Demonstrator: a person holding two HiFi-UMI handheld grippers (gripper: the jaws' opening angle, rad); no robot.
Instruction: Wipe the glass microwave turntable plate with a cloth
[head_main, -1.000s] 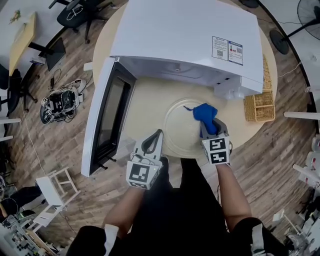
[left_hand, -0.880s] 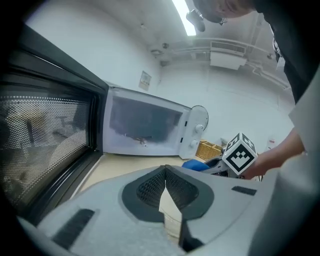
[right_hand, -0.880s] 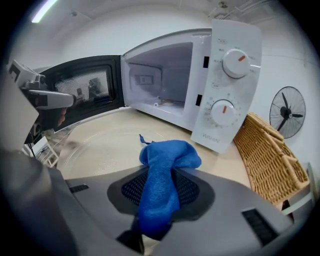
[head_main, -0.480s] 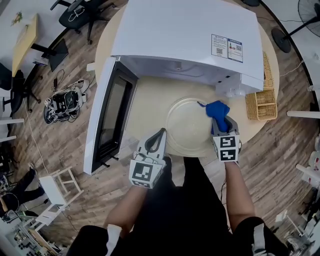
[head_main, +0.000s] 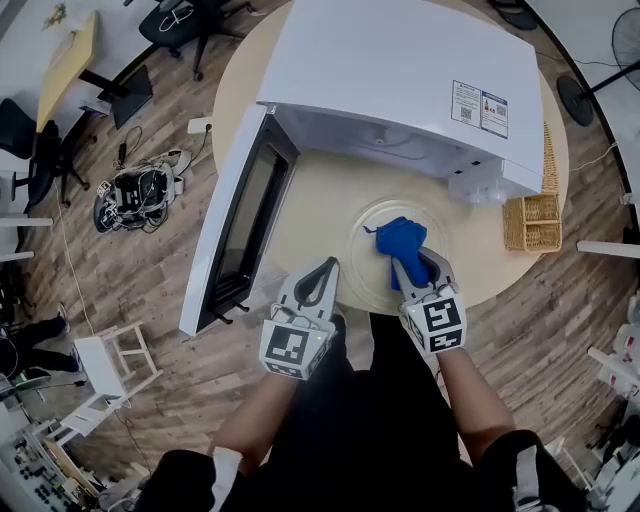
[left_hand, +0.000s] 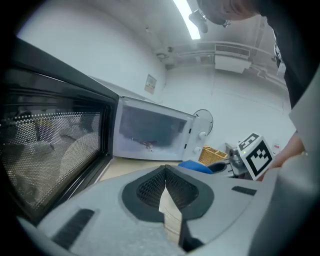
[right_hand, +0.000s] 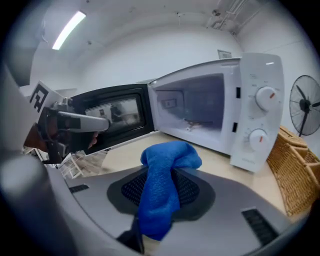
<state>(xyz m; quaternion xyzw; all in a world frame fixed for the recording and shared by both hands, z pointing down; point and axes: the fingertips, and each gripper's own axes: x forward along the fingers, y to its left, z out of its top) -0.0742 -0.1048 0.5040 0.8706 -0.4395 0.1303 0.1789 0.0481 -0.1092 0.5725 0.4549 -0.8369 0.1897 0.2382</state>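
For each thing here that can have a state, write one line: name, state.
microwave door: open
glass turntable plate: lying flat on the table
cloth: bunched, on the plate
right gripper: shut on the cloth
left gripper: shut, empty

Bright, even indoor light; shadows soft. Head view: sharp at centre, fisheye bend toward edges, microwave (head_main: 400, 70) top nearly blown white. Both gripper views: black vignette in corners, ceiling light strip (left_hand: 186, 19) glaring at top. Near the lens, left gripper (left_hand: 165, 169) body soft, grainy; cloth (right_hand: 165, 200) weave crisp in right gripper view.
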